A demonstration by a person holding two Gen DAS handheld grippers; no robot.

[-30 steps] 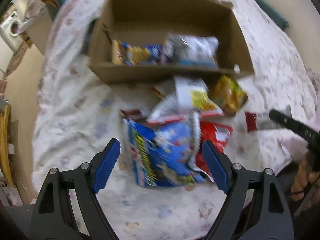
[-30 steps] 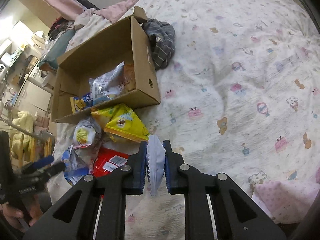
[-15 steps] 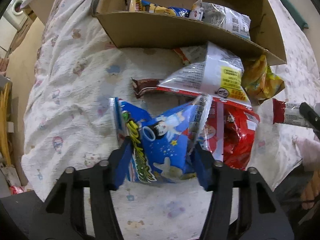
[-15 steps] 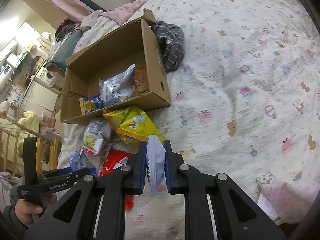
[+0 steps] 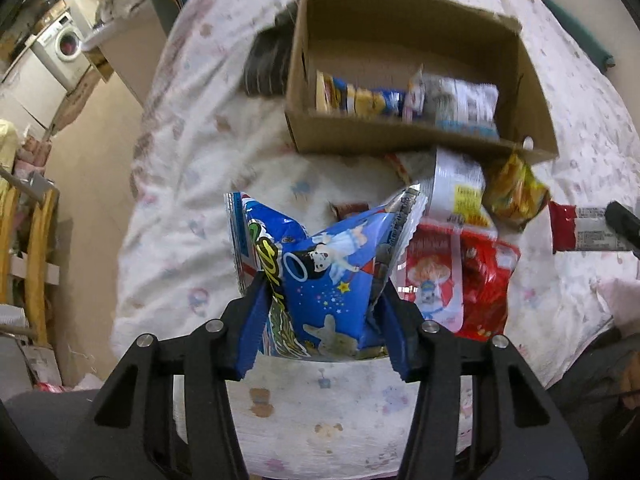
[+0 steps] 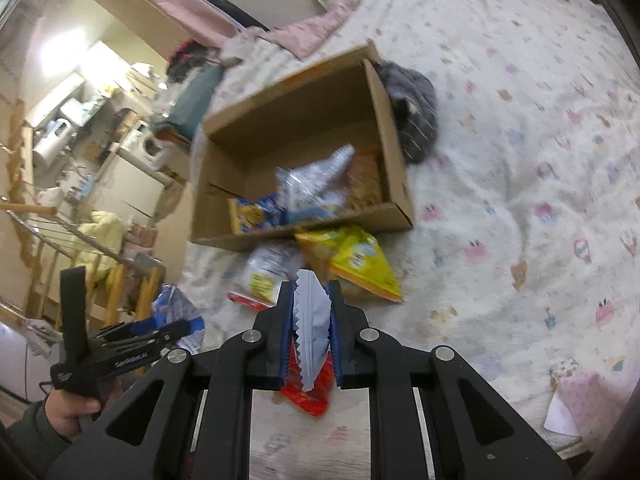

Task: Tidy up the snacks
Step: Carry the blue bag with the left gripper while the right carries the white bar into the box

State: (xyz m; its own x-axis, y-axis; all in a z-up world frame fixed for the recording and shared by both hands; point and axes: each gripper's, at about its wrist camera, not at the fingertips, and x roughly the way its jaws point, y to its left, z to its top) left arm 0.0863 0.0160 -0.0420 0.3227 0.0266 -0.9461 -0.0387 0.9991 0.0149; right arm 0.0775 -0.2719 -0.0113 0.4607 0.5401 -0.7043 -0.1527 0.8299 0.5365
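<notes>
A lived-in home bedroom — a bed [image 6: 520, 160] under a cartoon-print sheet, a washing machine [image 5: 66, 46] and wooden drying rack [image 5: 28, 240] just beside it.

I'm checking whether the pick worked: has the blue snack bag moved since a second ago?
Yes. The blue snack bag lay flat on the bedspread; now the left gripper pinches it, bunched and lifted toward the camera, off the red bag.

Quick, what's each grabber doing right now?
Left gripper: jaws closed on the blue snack bag.
Right gripper: jaws closed on the red and white snack packet.
</notes>
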